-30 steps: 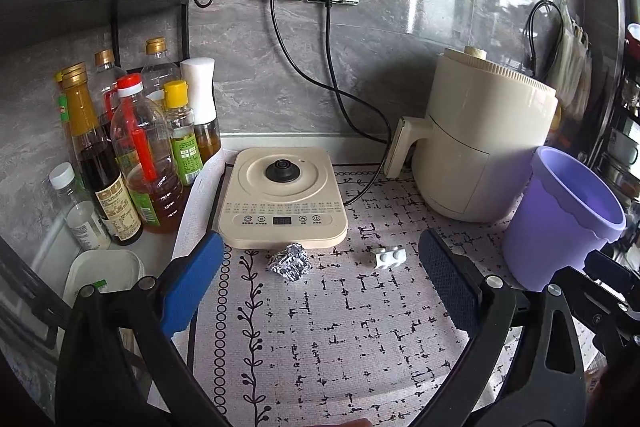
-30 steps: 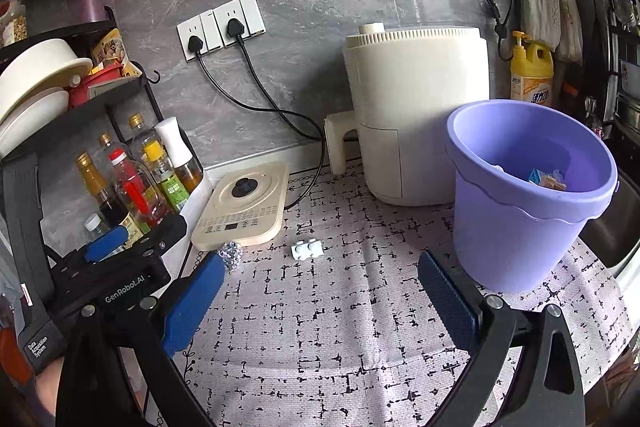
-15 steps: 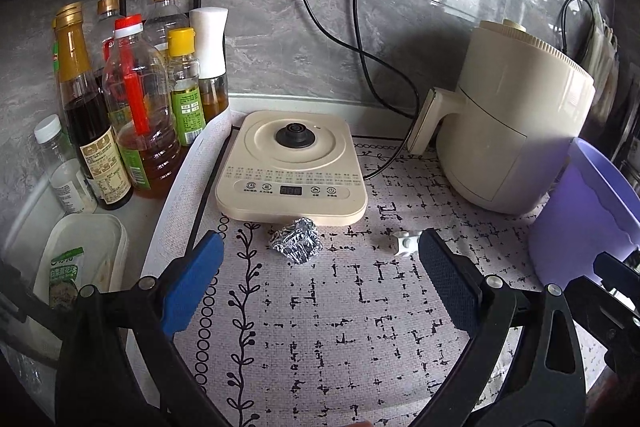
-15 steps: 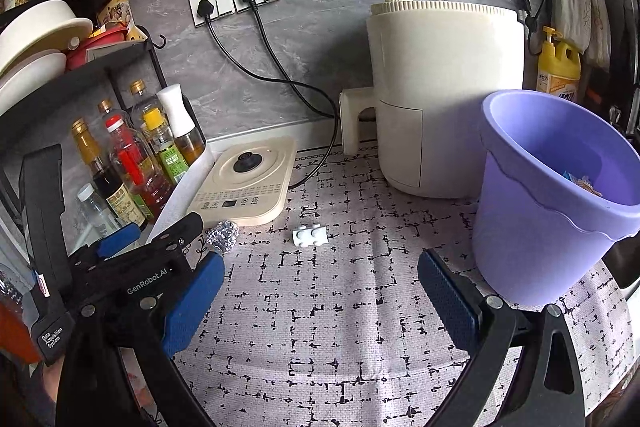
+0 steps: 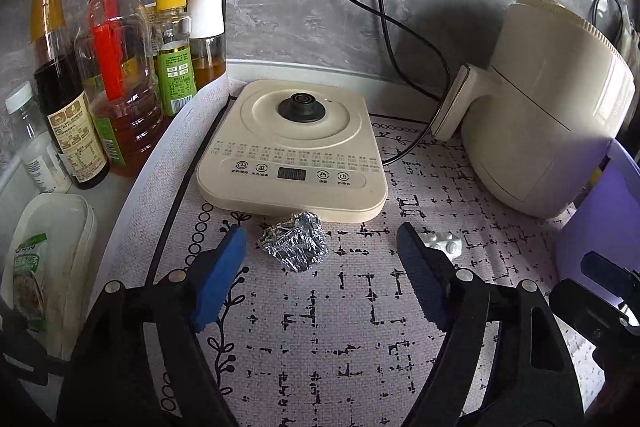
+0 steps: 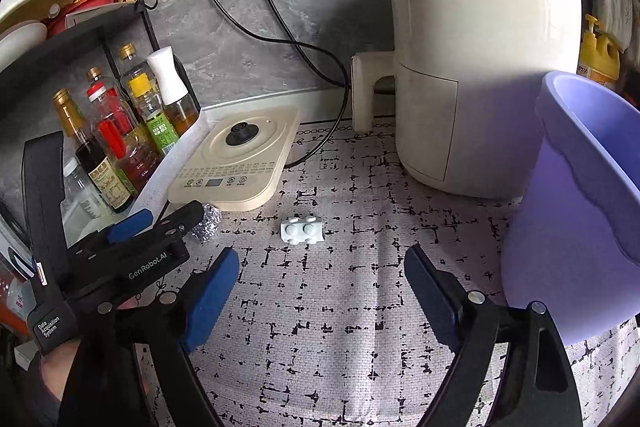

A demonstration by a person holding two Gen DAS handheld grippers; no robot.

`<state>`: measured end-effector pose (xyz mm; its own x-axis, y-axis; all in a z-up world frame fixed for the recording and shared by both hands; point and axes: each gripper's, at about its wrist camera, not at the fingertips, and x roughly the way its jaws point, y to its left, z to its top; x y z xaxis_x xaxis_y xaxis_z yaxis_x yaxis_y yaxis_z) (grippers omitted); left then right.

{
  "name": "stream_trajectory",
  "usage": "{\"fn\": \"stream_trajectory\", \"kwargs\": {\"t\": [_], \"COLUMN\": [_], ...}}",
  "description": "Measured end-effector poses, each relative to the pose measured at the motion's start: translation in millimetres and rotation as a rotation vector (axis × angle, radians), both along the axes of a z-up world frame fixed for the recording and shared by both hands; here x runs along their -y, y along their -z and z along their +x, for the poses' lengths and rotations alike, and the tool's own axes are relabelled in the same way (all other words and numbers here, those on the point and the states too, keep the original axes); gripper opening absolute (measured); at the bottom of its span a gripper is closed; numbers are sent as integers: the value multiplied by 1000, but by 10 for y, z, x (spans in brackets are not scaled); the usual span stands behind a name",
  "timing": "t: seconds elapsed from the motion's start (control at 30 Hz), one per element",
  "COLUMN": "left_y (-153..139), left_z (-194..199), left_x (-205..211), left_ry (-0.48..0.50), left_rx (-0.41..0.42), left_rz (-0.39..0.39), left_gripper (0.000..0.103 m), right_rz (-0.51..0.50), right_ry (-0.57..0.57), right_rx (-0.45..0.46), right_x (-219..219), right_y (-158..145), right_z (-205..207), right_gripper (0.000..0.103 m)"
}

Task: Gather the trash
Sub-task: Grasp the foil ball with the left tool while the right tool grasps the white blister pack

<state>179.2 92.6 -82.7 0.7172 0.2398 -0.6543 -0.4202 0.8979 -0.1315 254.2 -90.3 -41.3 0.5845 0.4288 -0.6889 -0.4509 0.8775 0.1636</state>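
A crumpled foil ball [image 5: 294, 245] lies on the patterned mat just in front of the cream control base. My left gripper [image 5: 320, 237] hovers low over it, its jaws closing, the ball just ahead of and between the blue pads [image 5: 218, 279], untouched. A small white studded piece [image 6: 303, 230] lies on the mat ahead of my right gripper [image 6: 322, 259], whose jaws are also closing with nothing between them. The purple bin [image 6: 580, 207] stands at the right. In the right wrist view, the left gripper [image 6: 160, 223] partly hides the foil ball [image 6: 207, 223].
A cream control base [image 5: 294, 147] with a black knob sits behind the foil. A cream air fryer [image 6: 480, 67] stands at the back right, two black cables [image 6: 304, 55] running to wall sockets. Oil and sauce bottles [image 5: 108, 67] crowd the left, beside a white lidded tub [image 5: 48, 251].
Both grippers have come down and forward toward the mat, and their jaws have narrowed. The foil ball now sits right at the left gripper's tips; the white piece is closer to the right one.
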Motion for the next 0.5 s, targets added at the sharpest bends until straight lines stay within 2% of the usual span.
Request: {"fn": "stream_trajectory", "kwargs": {"t": [0.13, 0.3, 0.37, 0.4, 0.47, 0.5], "left_y": [93, 216, 259, 289, 365, 391], "left_z": [87, 217, 269, 293, 343, 351], "left_x": [-75, -147, -168, -173, -174, -197], "left_ry": [-20, -43, -47, -47, -54, -50], "left_rx": [-15, -38, -53, -67, -113, -122], "left_rz": [-10, -7, -12, -8, 13, -6], "left_gripper": [71, 70, 68, 66, 52, 45], "right_rz": [-11, -13, -15, -16, -19, -18], "right_ry": [-21, -38, -49, -54, -61, -64], "right_rx": [-17, -40, -56, -58, -56, -58], "right_x": [-66, -178, -243, -271, -326, -352], "right_y": [97, 214, 272, 296, 326, 346], "right_z": [118, 234, 279, 294, 318, 333], "right_gripper": [80, 77, 73, 72, 72, 72]}}
